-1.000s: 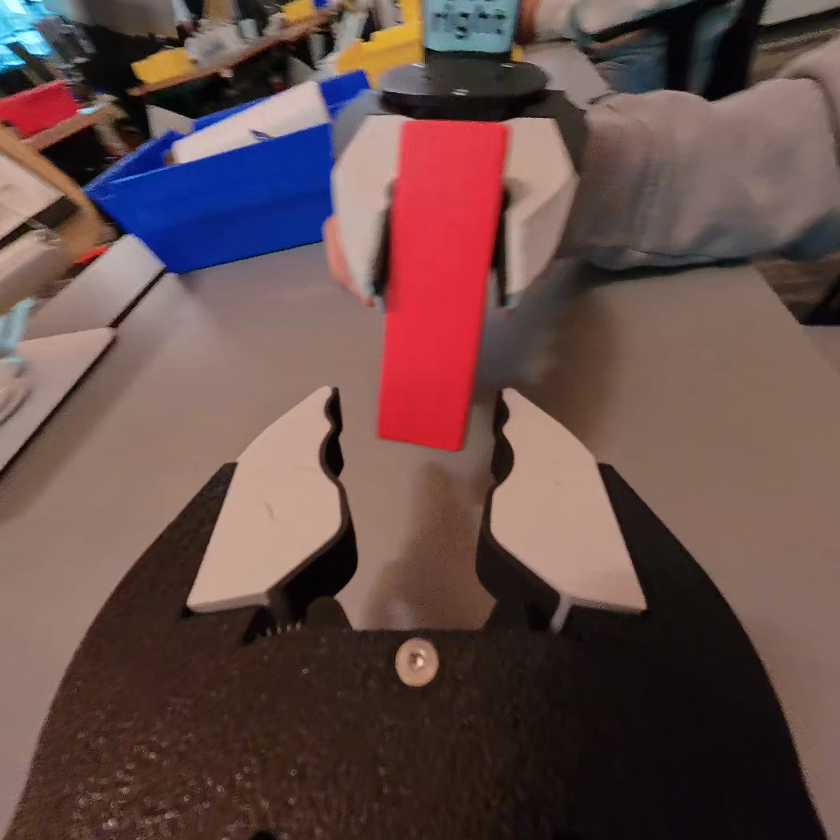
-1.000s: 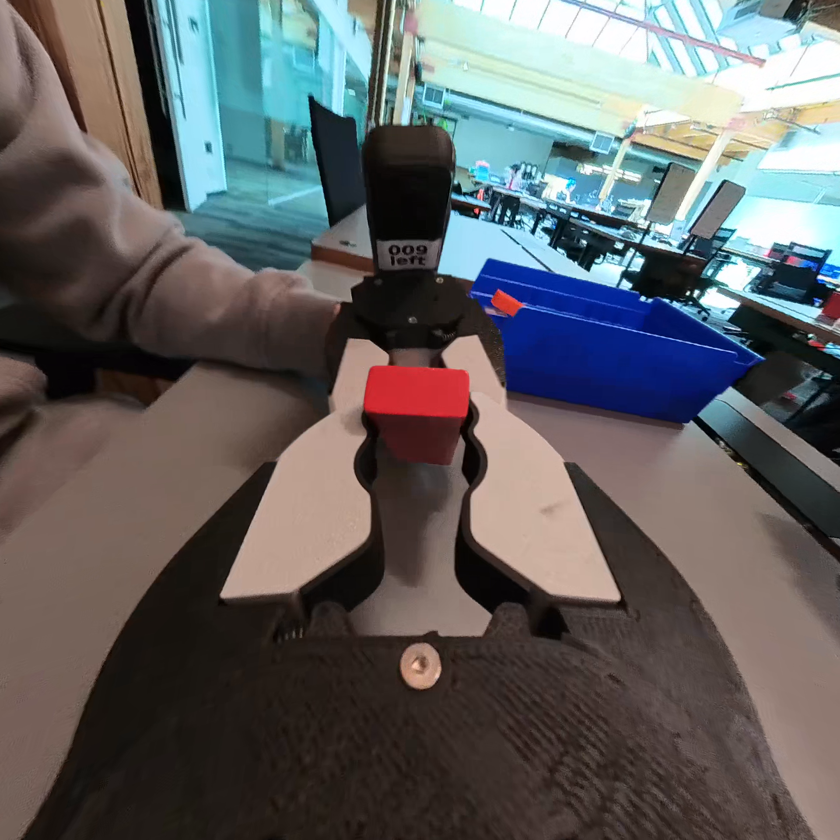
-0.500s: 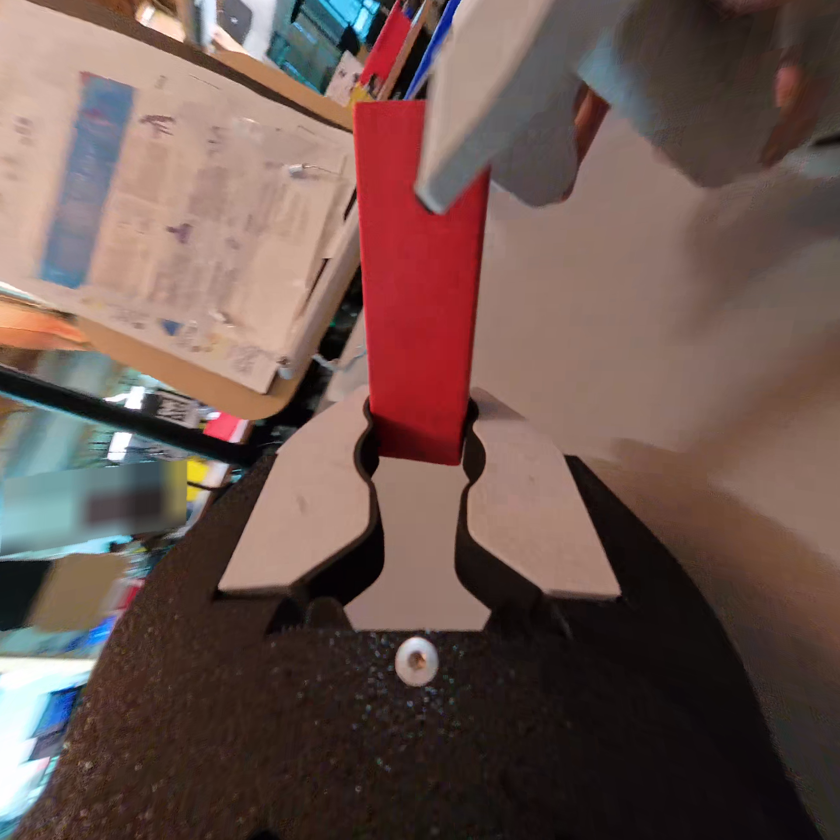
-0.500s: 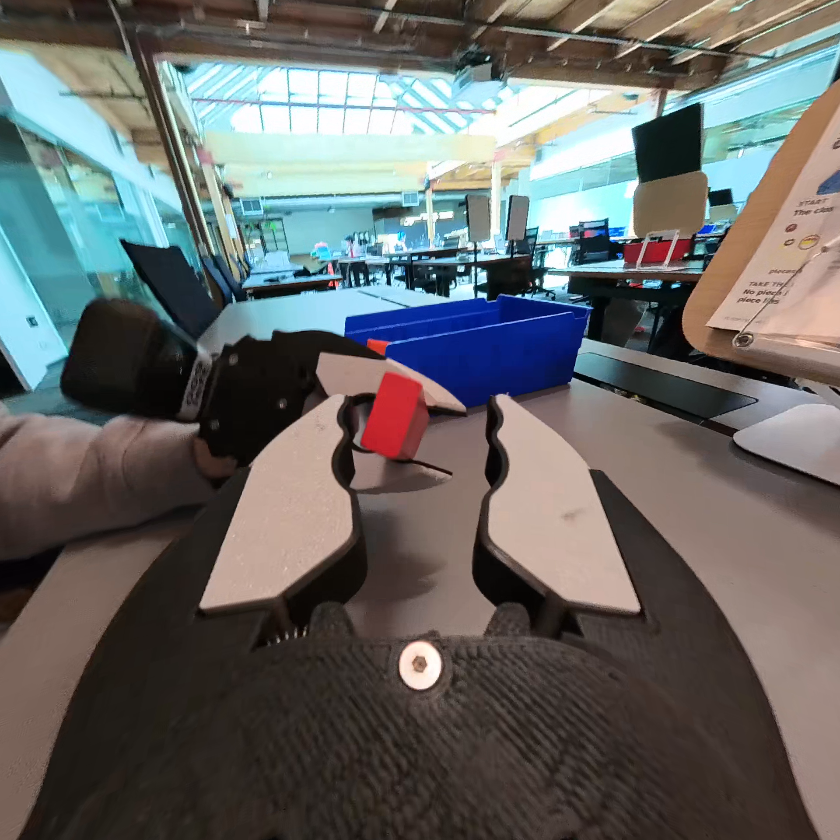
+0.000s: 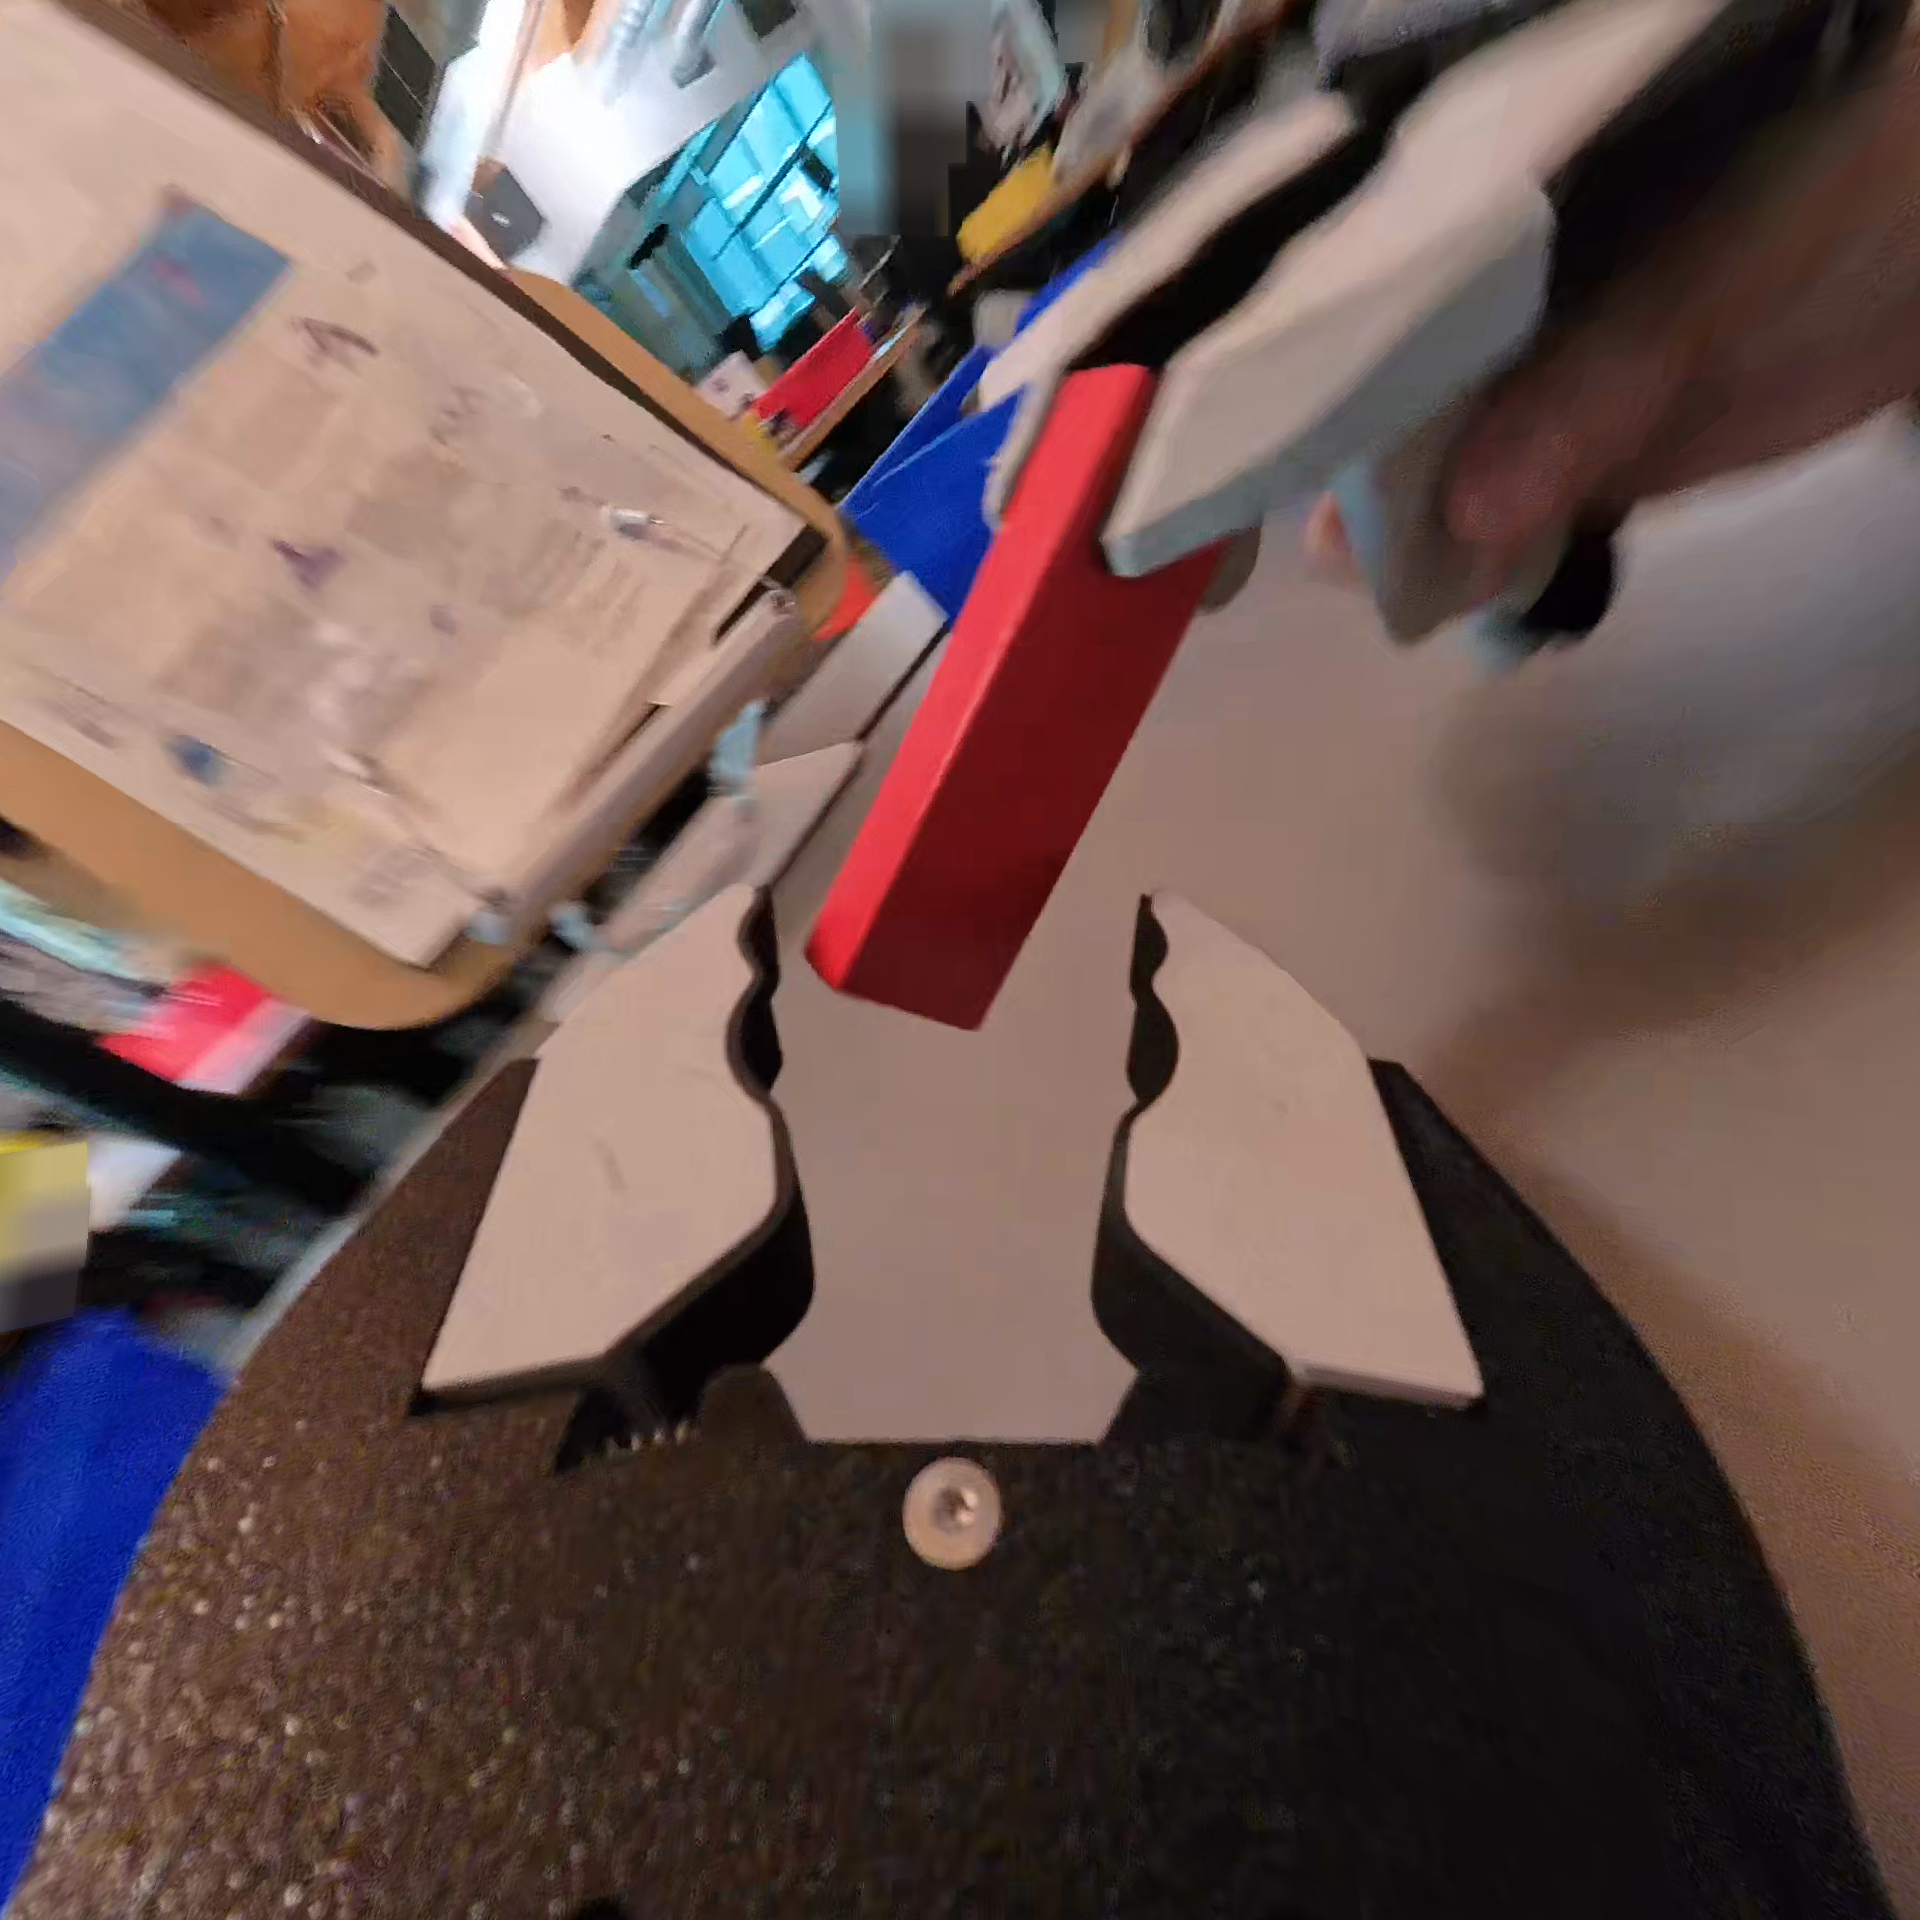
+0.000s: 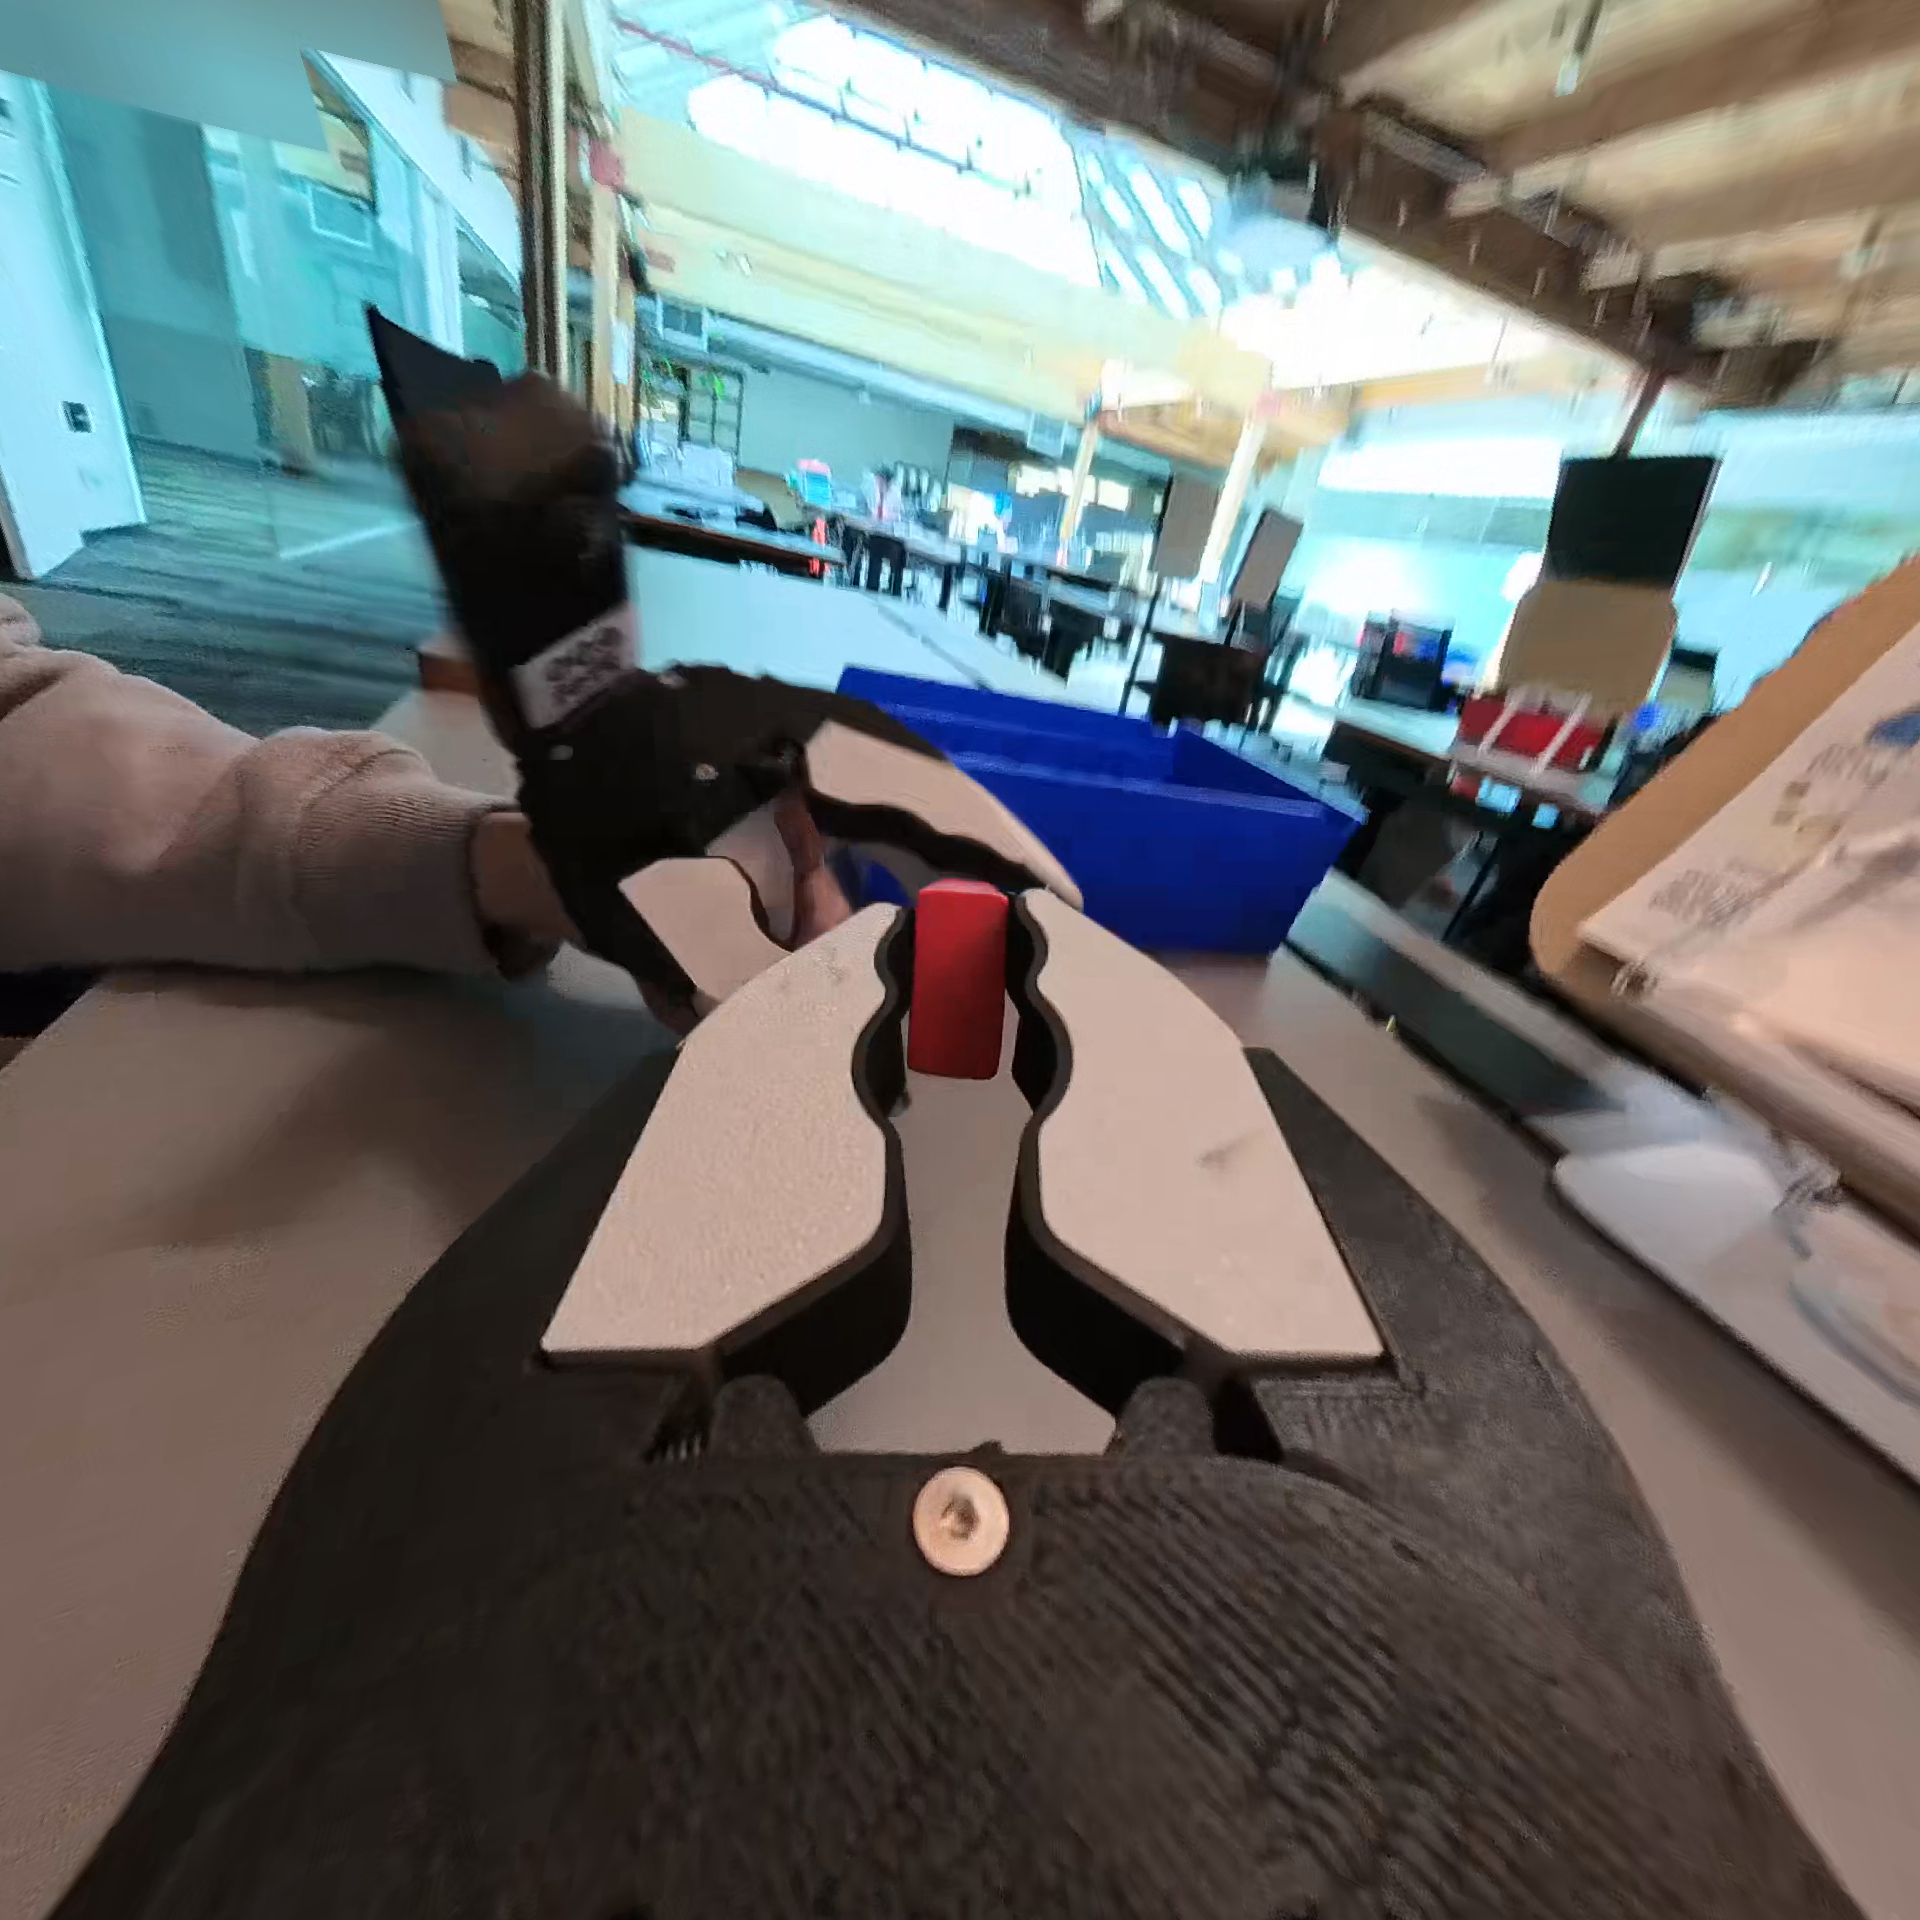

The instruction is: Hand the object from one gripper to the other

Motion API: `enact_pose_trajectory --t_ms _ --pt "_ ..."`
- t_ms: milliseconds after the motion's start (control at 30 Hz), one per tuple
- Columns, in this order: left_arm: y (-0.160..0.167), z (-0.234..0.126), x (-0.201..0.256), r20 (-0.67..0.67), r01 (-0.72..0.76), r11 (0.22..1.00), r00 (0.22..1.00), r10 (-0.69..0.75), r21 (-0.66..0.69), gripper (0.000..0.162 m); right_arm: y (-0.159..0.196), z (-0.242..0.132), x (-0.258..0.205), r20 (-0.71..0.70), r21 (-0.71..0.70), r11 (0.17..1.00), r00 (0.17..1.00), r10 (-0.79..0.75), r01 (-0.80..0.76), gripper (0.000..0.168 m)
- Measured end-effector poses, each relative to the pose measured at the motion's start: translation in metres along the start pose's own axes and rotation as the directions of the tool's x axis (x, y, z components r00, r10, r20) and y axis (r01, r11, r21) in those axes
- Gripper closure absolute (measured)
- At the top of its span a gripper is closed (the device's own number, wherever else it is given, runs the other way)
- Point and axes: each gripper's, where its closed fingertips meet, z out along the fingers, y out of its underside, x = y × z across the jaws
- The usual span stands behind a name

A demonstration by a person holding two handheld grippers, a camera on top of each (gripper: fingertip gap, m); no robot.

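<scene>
The red rectangular block (image 6: 956, 987) is clamped between the fingers of my right gripper (image 6: 956, 925), which is shut on it. In the left wrist view the block (image 5: 997, 707) hangs tilted from the right gripper (image 5: 1081, 468) at upper right, its lower end just above my left gripper's fingertips. My left gripper (image 5: 951, 920) is open and empty, its jaws wide apart and not touching the block. In the right wrist view the left gripper (image 6: 821, 873) shows just behind the block, tilted, with its fingers spread.
Both grippers are above a grey table (image 6: 208, 1195). A blue bin (image 6: 1143, 831) stands behind the grippers. A tan board with paper sheets (image 6: 1766, 935) on a white base stands at the right, and shows at the left in the left wrist view (image 5: 364, 582).
Half a second ago my left gripper was shut on the block and the right one was open. Now the right gripper is shut on it and the left has opened and drawn back.
</scene>
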Motion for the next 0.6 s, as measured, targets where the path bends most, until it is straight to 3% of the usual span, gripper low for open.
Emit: enact_pose_trajectory --t_ms 67,100,167,233,267,333,400,500,600 --pt "-0.01 -0.003 0.002 -0.152 0.33 0.942 0.936 -0.318 0.062 0.091 -0.012 -0.005 -0.002 -0.017 0.075 0.991 0.993 -0.114 0.115 0.151" --pt "-0.016 -0.005 0.002 -0.239 0.499 0.864 0.85 -0.47 0.074 0.09 -0.017 -0.007 -0.006 -0.019 0.099 0.974 0.979 -0.202 0.203 0.151" --pt "-0.027 -0.011 0.0 -0.426 0.772 0.634 0.585 -0.69 0.033 0.087 -0.019 -0.008 -0.008 -0.067 0.08 0.926 0.929 -0.365 0.369 0.151" --pt "-0.038 -0.021 0.001 -0.592 0.908 0.41 0.285 -0.754 -0.085 0.087 -0.013 -0.005 -0.018 -0.022 0.042 0.88 0.881 -0.473 0.473 0.151" --pt "-0.04 -0.024 0.003 -0.638 0.929 0.336 0.167 -0.752 -0.153 0.091 -0.011 -0.003 -0.022 -0.022 0.034 0.856 0.857 -0.515 0.516 0.151" --pt "-0.038 -0.026 0.013 -0.663 0.92 0.272 0.018 -0.748 -0.283 0.094 -0.007 0.001 -0.032 0.018 0.042 0.846 0.846 -0.533 0.532 0.151" --pt "-0.038 -0.027 0.023 -0.675 0.899 0.275 -0.03 -0.737 -0.34 0.103 -0.005 0.004 -0.041 0.059 0.059 0.844 0.842 -0.536 0.534 0.151" --pt "-0.04 -0.028 0.024 -0.684 0.902 0.263 -0.046 -0.728 -0.341 0.114 0.002 0.005 -0.044 0.089 0.034 0.828 0.824 -0.56 0.56 0.151" --pt "-0.04 -0.032 0.024 -0.701 0.889 0.302 -0.029 -0.713 -0.344 0.123 0.011 0.006 -0.038 0.096 -0.029 0.829 0.827 -0.554 0.559 0.152"
